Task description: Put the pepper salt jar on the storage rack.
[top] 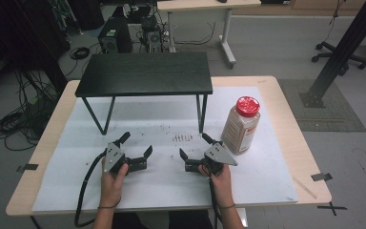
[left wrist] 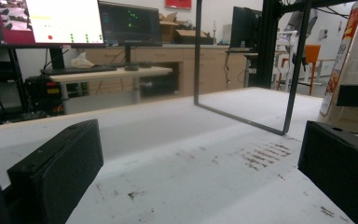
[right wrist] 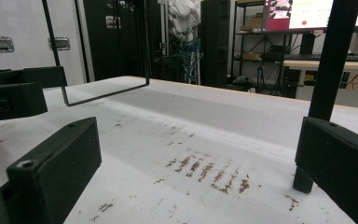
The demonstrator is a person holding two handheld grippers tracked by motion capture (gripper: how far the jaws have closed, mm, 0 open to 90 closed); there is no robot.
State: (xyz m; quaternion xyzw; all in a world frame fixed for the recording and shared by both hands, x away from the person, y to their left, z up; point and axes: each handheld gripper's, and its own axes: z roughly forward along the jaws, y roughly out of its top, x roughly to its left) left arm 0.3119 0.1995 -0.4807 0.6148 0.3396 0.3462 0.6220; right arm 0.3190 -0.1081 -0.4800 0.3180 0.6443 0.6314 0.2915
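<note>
Both grippers rest low on the white mat (top: 162,176), each held by a hand. My left gripper (top: 137,143) is open with nothing between its fingers; in the left gripper view its gap (left wrist: 200,140) shows bare mat. My right gripper (top: 194,145) is open as well, and its gap (right wrist: 196,140) frames mat with brown spice streaks (right wrist: 209,170). A spice jar (top: 242,126) with a red lid stands upright just right of the right gripper, and it rises at the right edge of the left gripper view (left wrist: 349,70). The left gripper (right wrist: 14,93) appears at the left of the right gripper view.
A small black shelf (top: 145,74) on thin metal legs stands over the far half of the mat. One of its legs (right wrist: 328,60) is close ahead of the right gripper. Spice streaks (top: 182,138) lie between the grippers and the shelf. The wooden table edge (top: 310,157) runs on the right.
</note>
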